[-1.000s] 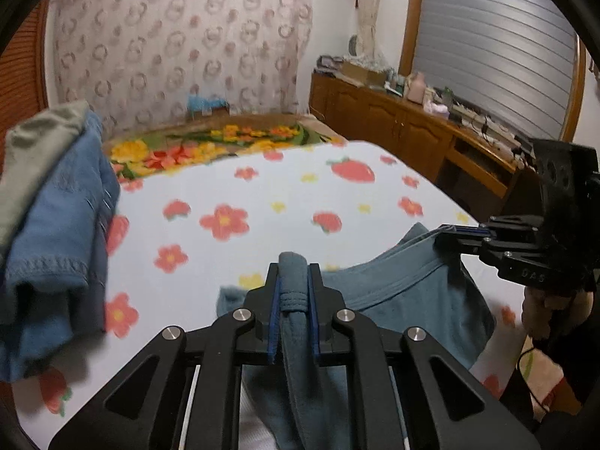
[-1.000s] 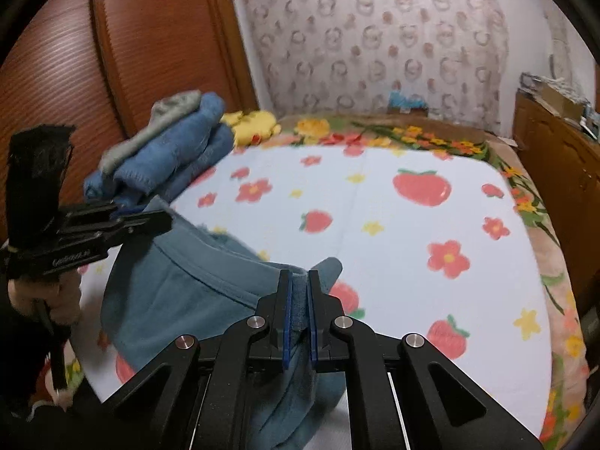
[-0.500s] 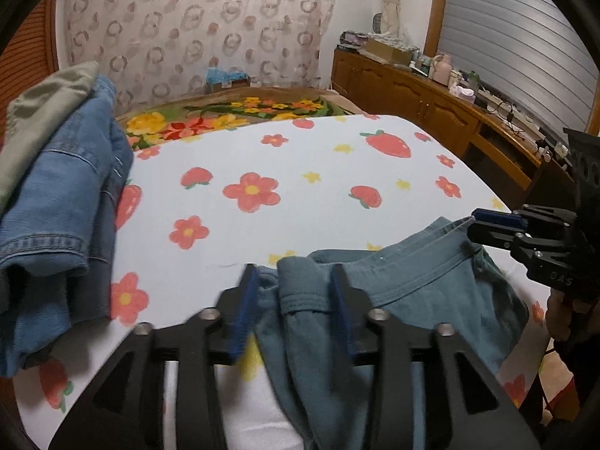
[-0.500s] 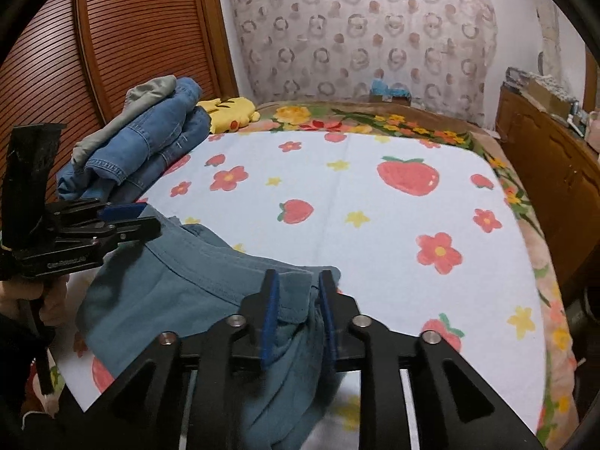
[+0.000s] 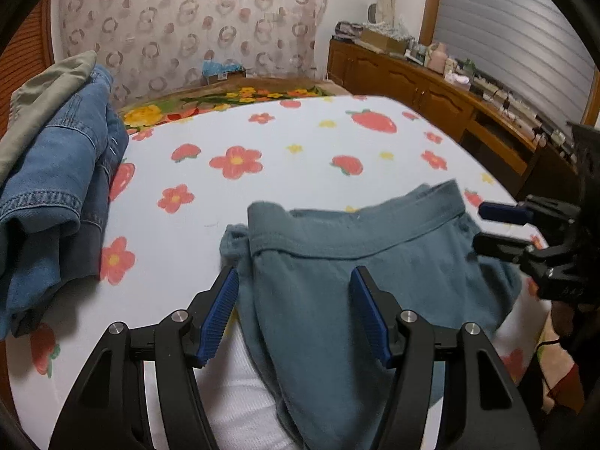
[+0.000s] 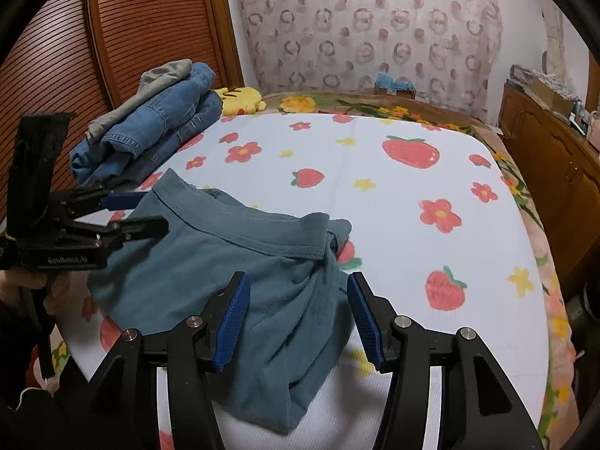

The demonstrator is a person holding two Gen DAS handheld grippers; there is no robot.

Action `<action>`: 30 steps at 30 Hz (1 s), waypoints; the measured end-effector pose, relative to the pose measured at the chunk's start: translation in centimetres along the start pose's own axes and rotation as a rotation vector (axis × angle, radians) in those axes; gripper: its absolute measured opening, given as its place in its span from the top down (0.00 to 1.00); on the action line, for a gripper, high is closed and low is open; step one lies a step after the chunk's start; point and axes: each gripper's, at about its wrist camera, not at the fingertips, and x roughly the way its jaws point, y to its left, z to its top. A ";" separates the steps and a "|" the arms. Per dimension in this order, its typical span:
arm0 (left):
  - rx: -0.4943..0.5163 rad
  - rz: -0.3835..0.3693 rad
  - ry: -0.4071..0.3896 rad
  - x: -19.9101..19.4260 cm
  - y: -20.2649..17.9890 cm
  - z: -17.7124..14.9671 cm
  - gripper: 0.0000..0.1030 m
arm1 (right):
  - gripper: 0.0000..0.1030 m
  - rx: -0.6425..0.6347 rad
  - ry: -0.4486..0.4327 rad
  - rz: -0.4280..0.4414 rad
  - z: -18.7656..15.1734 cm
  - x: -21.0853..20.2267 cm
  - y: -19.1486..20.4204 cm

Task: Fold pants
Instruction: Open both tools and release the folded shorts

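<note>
teal pants (image 5: 337,273) lie waistband-up on the strawberry sheet (image 5: 285,172), right of the denim pile (image 5: 56,187); left gripper (image 5: 294,307) and right gripper (image 6: 296,311) are opening, cloth released; best to withdraw straight without snagging.

Each camera rides low on its own claw, looking forward and down along the fingers, close over the crumpled teal cotton pants (image 5: 337,262) (image 6: 232,262). Both face the patterned curtain wall (image 5: 195,26) (image 6: 375,22) and share the strawberry-print bed sheet (image 5: 300,150) (image 6: 393,195).
</note>
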 end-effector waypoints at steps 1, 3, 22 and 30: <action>0.002 0.003 0.007 0.1 0.0 -0.1 0.39 | 0.46 0.001 0.002 -0.001 -0.1 0.0 0.0; 0.001 0.007 0.022 0.6 0.0 -0.4 0.39 | 0.46 0.000 0.007 -0.006 -0.2 0.4 0.0; 0.017 0.010 0.048 1.6 -0.1 -0.8 0.24 | 0.43 0.032 0.041 -0.043 -0.8 0.8 -0.6; 0.029 0.001 0.051 1.6 -0.1 -0.8 0.22 | 0.42 0.077 0.065 -0.060 -1.5 0.0 -2.1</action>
